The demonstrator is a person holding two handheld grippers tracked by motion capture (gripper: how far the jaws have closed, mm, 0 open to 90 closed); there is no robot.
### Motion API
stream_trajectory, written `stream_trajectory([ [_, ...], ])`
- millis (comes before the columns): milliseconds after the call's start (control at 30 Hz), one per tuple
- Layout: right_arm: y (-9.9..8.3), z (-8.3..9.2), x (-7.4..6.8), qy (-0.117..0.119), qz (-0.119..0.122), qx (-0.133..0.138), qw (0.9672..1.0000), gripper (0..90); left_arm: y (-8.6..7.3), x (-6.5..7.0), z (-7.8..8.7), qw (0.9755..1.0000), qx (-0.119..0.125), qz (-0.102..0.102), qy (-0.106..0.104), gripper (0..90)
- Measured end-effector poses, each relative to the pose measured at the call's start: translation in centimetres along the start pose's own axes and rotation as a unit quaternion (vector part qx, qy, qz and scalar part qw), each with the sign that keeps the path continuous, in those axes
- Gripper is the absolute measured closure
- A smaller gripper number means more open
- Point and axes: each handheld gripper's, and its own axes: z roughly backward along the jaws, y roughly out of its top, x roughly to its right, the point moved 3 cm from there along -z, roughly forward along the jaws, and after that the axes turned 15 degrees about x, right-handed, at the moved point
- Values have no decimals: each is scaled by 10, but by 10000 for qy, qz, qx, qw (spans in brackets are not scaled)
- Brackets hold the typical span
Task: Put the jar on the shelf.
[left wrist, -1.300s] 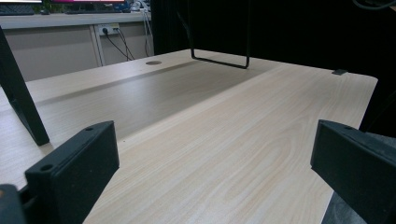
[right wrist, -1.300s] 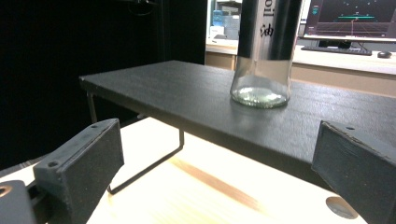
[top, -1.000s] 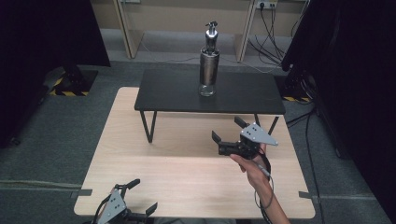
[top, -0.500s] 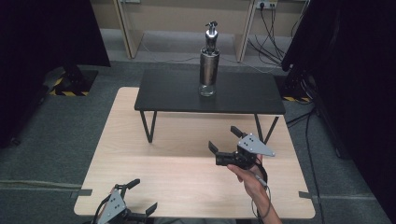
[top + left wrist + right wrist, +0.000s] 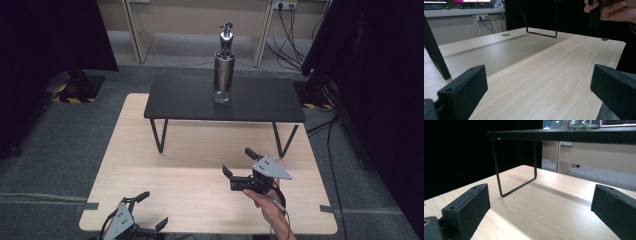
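A steel pump bottle stands upright on a black raised shelf at the back of the wooden table. A hand holds my right gripper open over the table's front right, in front of the shelf, with nothing between its jaws. In the right gripper view the gripper faces the shelf's wire leg, and the bottle's glass base shows at the top. My left gripper sits open at the table's front left edge; its own view looks across bare wood.
Grey carpet surrounds the table, with dark curtains on both sides. Cables run along the floor at the right. The left gripper view has the hand holding the right gripper at top right and the shelf leg beyond.
The right gripper has come back from the shelf toward the table's front edge and dropped lower, still open. The left gripper has stayed put.
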Motion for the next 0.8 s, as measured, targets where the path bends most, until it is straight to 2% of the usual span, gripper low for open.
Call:
stream_trajectory([
  [800,-25,33,4,-201,-118,-207,9995,22,0,1,0,10000,-1,-13,-11,4],
])
